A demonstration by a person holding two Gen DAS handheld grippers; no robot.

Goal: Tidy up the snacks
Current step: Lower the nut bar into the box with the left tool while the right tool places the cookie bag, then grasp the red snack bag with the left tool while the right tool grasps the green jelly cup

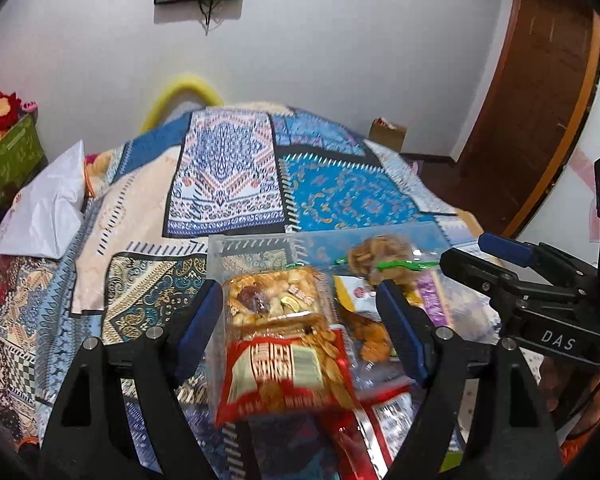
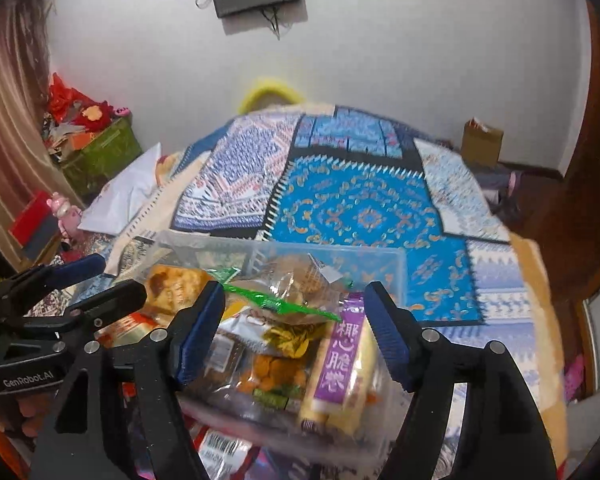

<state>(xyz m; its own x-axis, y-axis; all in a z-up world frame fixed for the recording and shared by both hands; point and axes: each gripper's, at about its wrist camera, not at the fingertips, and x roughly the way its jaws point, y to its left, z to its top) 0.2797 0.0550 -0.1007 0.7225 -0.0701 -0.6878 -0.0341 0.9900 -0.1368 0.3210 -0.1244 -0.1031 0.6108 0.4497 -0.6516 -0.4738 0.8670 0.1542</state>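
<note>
Both grippers are hanging over a clear plastic bin (image 2: 380, 258) sitting on the bed's patterned quilt (image 2: 364, 208) and crammed with snack packets. The left gripper (image 1: 300, 312) is standing apart around a red-and-clear nut packet (image 1: 278, 344), its pads not pressing. The right gripper (image 2: 296, 332) is also spread, above a purple-labelled packet (image 2: 340, 356). This looks like the filling step; next, probably, fetching whatever snacks remain outside.

Snack packets (image 2: 284, 360) overlap in the clear bin (image 2: 396, 268), lower ones hidden; a red packet (image 1: 364, 436) is cut off by the bottom edge.
</note>
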